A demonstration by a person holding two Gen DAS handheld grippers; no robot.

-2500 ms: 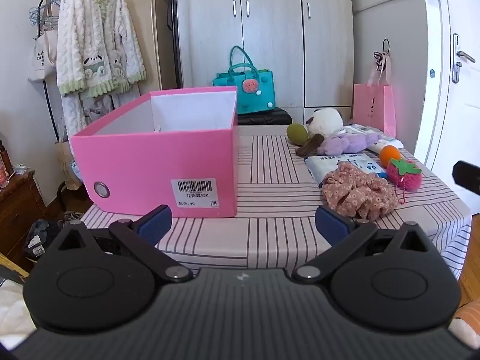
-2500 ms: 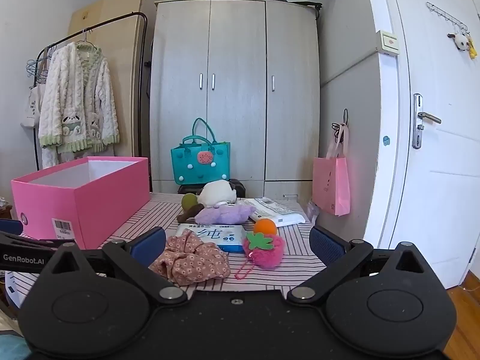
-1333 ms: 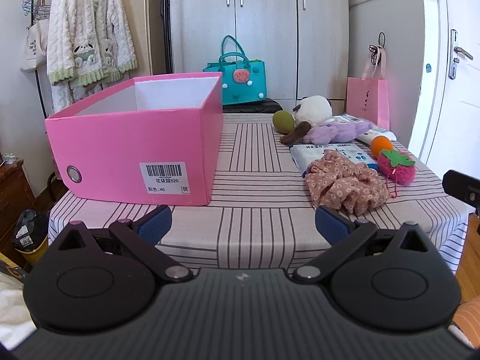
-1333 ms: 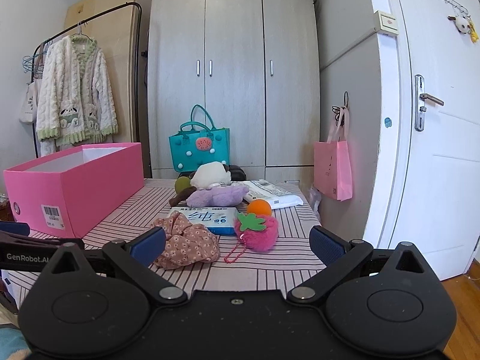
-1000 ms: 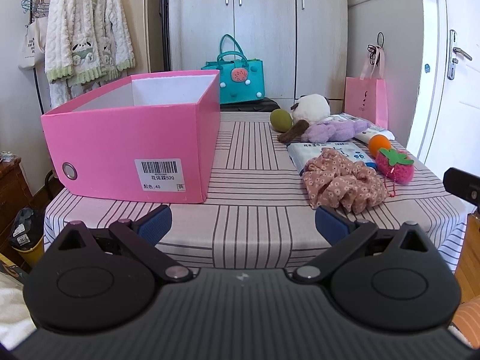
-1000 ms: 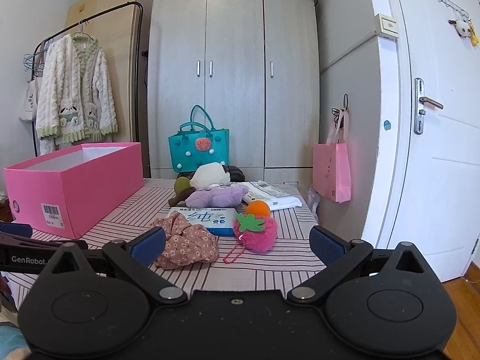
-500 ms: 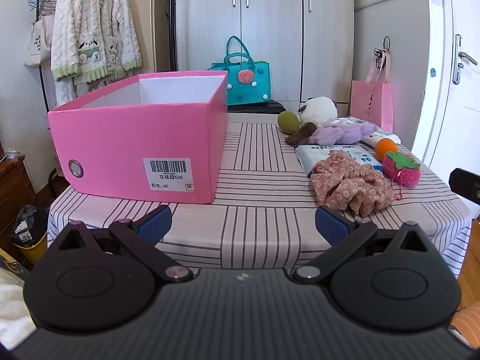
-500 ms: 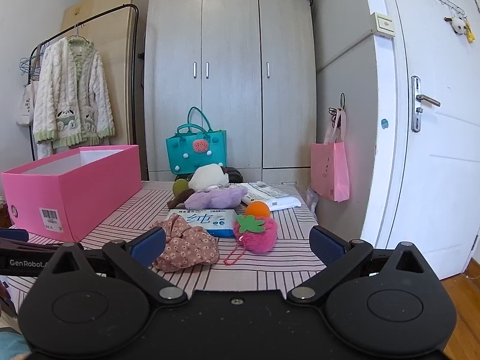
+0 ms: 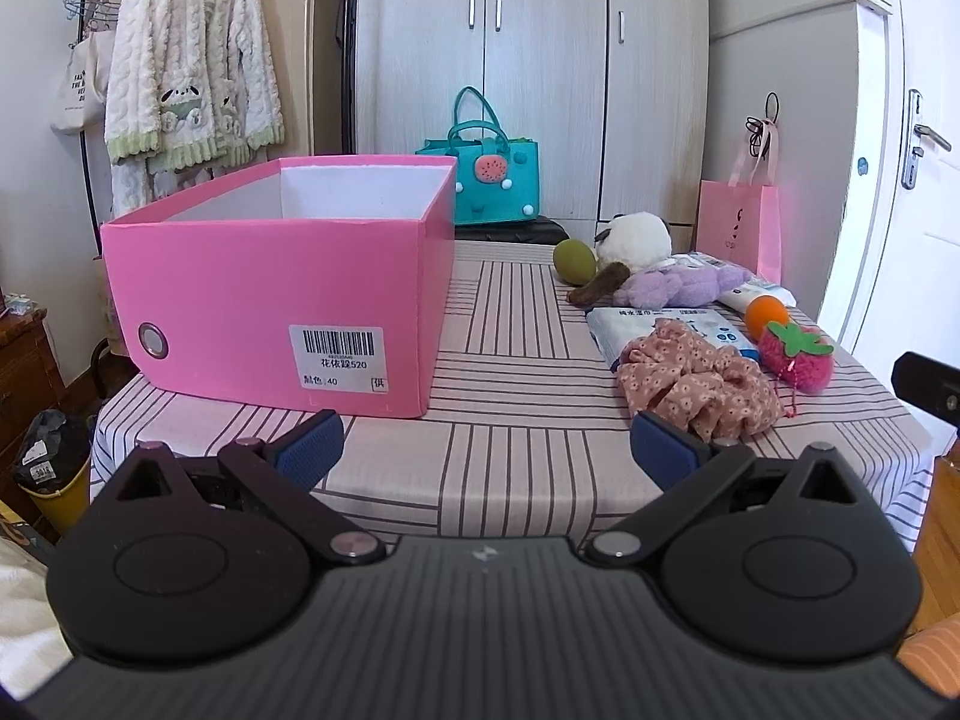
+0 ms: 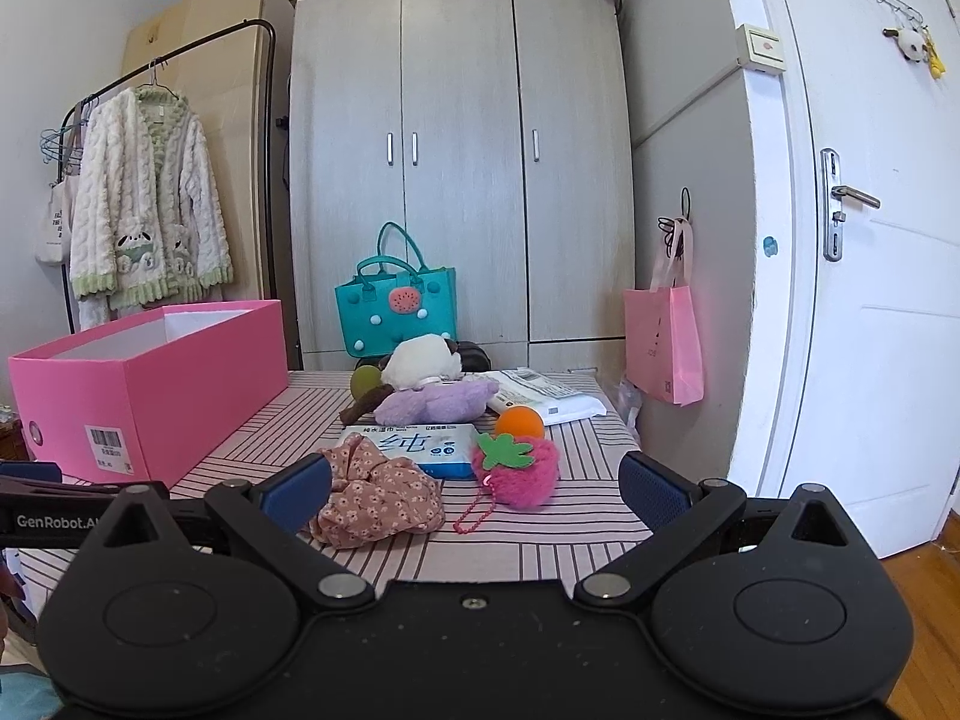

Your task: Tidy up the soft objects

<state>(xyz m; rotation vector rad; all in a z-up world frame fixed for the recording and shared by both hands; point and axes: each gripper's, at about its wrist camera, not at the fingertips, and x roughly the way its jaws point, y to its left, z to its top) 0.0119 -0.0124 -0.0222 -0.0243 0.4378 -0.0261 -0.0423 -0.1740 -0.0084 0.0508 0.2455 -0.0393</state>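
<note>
Left claw (image 9: pixel 486 450): blue-padded fingers spread wide apart, nothing between them, held off the near edge of the bench with the striped cloth (image 9: pixel 510 456). Right claw (image 10: pixel 474 489): likewise spread wide and empty, at the near edge of the same bench.

Open pink cardboard box with a barcode label (image 9: pixel 276 300): stands on the left part of the bench; what can be seen of its white interior is bare.

Soft items lie grouped on the right part, well apart from the box. Floral fabric scrunchie (image 10: pixel 375 495): nearest the claws, touching the blue-and-white wet-wipe pack (image 10: pixel 420 447) behind it. Pink fluffy strawberry charm with green leaf and bead chain (image 10: pixel 522 471): just beside the pack, on its right. Orange ball (image 10: pixel 519 420): directly behind the strawberry. Lilac plush (image 10: pixel 435 399), white plush toy (image 10: pixel 420 369) and green ball (image 10: pixel 363 381): clustered at the far side. White printed packet (image 10: pixel 549 396): far right.

A teal felt handbag (image 10: pixel 393 312) sits beyond the bench, before a grey wardrobe (image 10: pixel 456 168).
</note>
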